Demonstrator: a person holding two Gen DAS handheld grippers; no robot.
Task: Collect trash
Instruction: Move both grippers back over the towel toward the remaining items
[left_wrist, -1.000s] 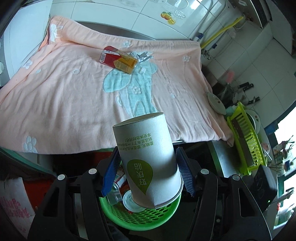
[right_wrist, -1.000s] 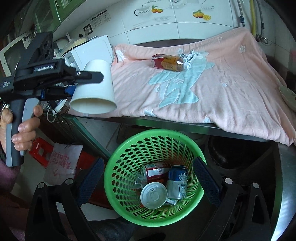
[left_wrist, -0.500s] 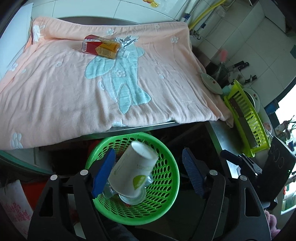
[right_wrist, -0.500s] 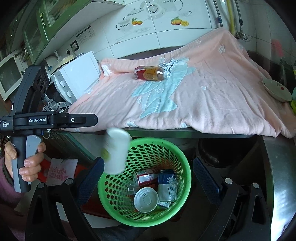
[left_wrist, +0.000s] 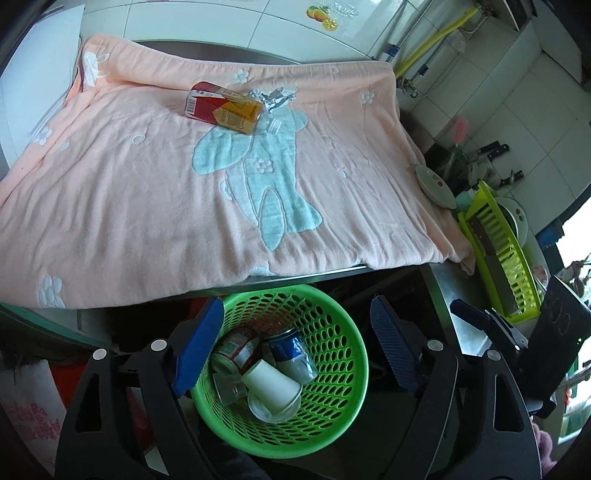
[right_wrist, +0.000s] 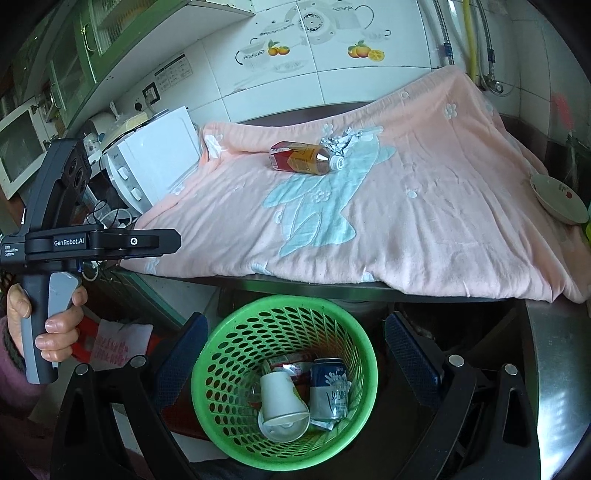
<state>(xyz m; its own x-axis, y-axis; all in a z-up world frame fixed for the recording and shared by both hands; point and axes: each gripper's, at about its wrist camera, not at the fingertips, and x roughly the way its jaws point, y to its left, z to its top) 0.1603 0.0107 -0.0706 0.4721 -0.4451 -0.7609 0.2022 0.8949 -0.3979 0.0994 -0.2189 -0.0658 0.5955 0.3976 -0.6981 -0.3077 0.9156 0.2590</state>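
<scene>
A white paper cup (left_wrist: 271, 384) (right_wrist: 282, 395) lies on its side in the green mesh basket (left_wrist: 354, 354) (right_wrist: 229, 332), among a blue can (left_wrist: 291, 350) and a red can (left_wrist: 236, 347). My left gripper (left_wrist: 295, 332) (right_wrist: 173, 242) hangs above the basket, jaws opening, with nothing between them. My right gripper (right_wrist: 295, 332) (left_wrist: 458, 306) is open over the same basket and holds nothing. On the pink towel (left_wrist: 129, 192) (right_wrist: 424, 221) lie a bottle with a red and orange label (left_wrist: 221, 107) (right_wrist: 303, 158) and a crumpled piece of foil (left_wrist: 273, 96) (right_wrist: 338, 142).
The basket sits on the floor below the metal counter edge (right_wrist: 332, 288). A white appliance (right_wrist: 159, 158) stands left of the towel. Right of it are a bowl (left_wrist: 434, 182) (right_wrist: 557, 199), a yellow-green dish rack (left_wrist: 495, 251) and knives (left_wrist: 491, 151).
The paper cup left my left gripper, fell and now lies in the basket. The left jaws have spread wider. The right gripper has drifted slightly.
</scene>
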